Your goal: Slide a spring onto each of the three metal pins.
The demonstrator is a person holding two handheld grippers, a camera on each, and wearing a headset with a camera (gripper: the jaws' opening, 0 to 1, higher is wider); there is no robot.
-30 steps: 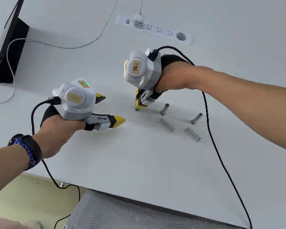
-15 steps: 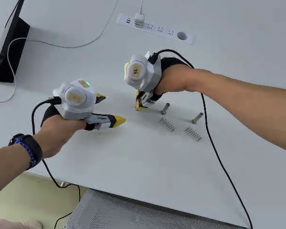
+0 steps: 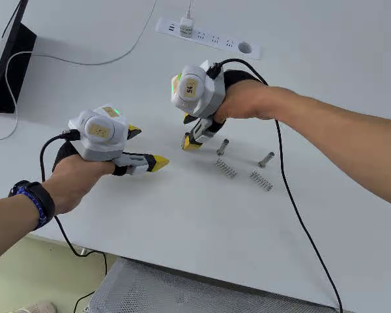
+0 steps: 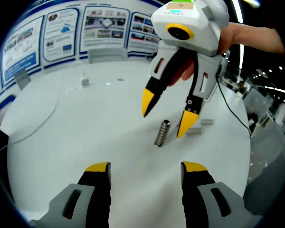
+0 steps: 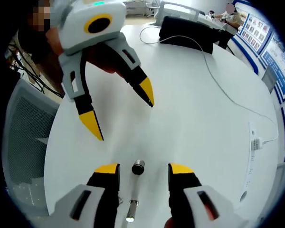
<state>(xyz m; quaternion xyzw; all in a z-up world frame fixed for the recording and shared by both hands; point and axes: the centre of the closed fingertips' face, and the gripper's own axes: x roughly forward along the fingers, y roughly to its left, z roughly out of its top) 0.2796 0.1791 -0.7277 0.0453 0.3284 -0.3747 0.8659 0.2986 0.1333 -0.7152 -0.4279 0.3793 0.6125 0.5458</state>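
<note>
The short silver metal pin wearing a coiled spring (image 4: 162, 133) stands on the white table (image 3: 182, 215), between the wide-apart yellow-tipped jaws of the right gripper (image 5: 143, 169), which pinch nothing; so one pin looks done. The left gripper (image 4: 142, 167) is spread too and holds nothing; it hovers near that pin. One bare silver pin (image 3: 223, 147) sits just beside the right gripper; a second bare pin (image 3: 266, 159) sits farther along. One loose silver coil spring (image 3: 226, 168) lies near the first; another loose spring (image 3: 261, 180) lies near the second.

The next job is likely fetching a loose spring. It is best pinched softly round its middle, so it does not squash or jump away; then its open end goes over the pin's top and slides straight down. The other gripper could steady the pin so it does not tip.

A yellowish sticker (image 3: 189, 89) on the right gripper may say "5K", but it is too small to be sure; the blue-and-white wall posters (image 4: 61, 33) are too small to read.
</note>
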